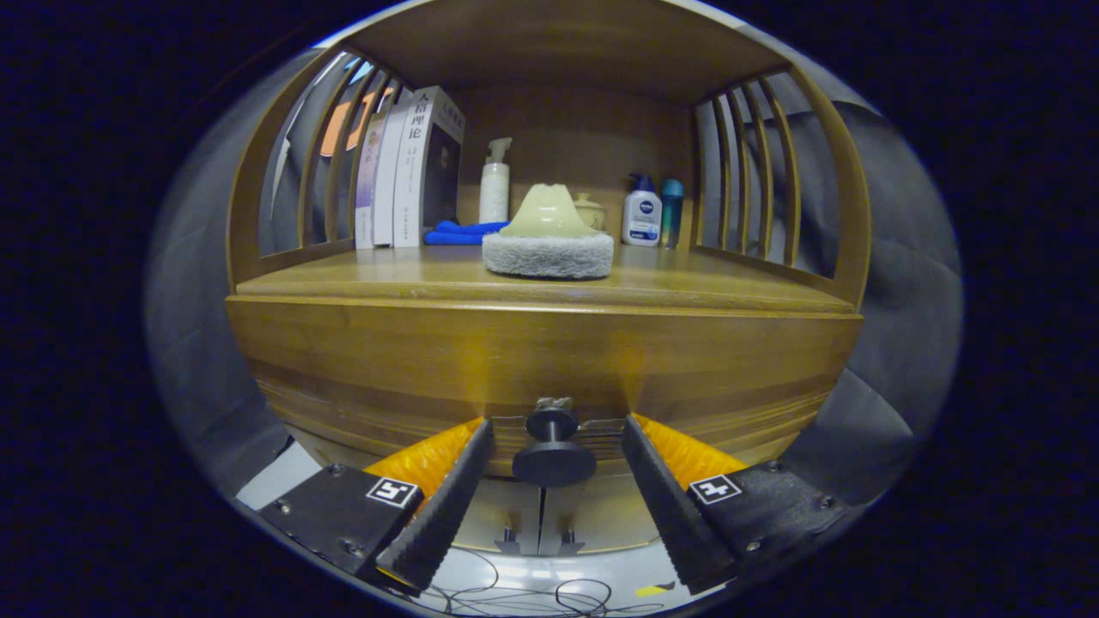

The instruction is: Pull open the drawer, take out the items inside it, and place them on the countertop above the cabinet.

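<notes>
The hand-held gripper point(554, 446) stands wide open, its fingers flanking the dark knob point(554, 451) of the closed drawer point(541, 360) without touching it; at 12 o'clock, a scrubbing pad point(548, 249) rests on the bench point(343, 279).

Camera rides on the gripper point(554, 455), low and close.
It faces the cabinet point(541, 352) front straight on, looking slightly up into its shelf.
</notes>
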The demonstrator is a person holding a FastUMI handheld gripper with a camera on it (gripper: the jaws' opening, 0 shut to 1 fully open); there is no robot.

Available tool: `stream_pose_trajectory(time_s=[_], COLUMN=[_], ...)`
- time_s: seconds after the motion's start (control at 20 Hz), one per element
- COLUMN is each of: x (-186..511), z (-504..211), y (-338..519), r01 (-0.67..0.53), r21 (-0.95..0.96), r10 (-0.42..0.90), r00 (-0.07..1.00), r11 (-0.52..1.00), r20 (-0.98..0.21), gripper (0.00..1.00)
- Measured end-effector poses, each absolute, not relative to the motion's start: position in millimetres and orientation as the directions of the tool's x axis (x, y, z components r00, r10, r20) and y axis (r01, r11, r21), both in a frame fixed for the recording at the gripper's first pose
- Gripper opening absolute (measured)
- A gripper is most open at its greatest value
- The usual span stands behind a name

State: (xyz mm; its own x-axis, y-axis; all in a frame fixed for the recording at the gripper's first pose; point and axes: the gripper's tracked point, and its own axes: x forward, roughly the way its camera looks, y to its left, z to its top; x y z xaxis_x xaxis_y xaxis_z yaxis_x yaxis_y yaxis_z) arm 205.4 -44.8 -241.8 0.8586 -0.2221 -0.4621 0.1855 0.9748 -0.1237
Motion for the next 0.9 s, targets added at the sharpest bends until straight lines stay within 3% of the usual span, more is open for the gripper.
stream_pose_trajectory(time_s=[0.45, 0.9], x=[144.7, 58.1], z=[-189.5, -82.0], y=[-46.1, -25.7], r01=[0.137, 0.008], r21=[-0.059, -0.069], r10=[-0.149, -0.028], r00=[0.891, 0.959], r11=[0.989, 0.998], r20=[-0.428, -0.282], gripper=[1.00, 1.00])
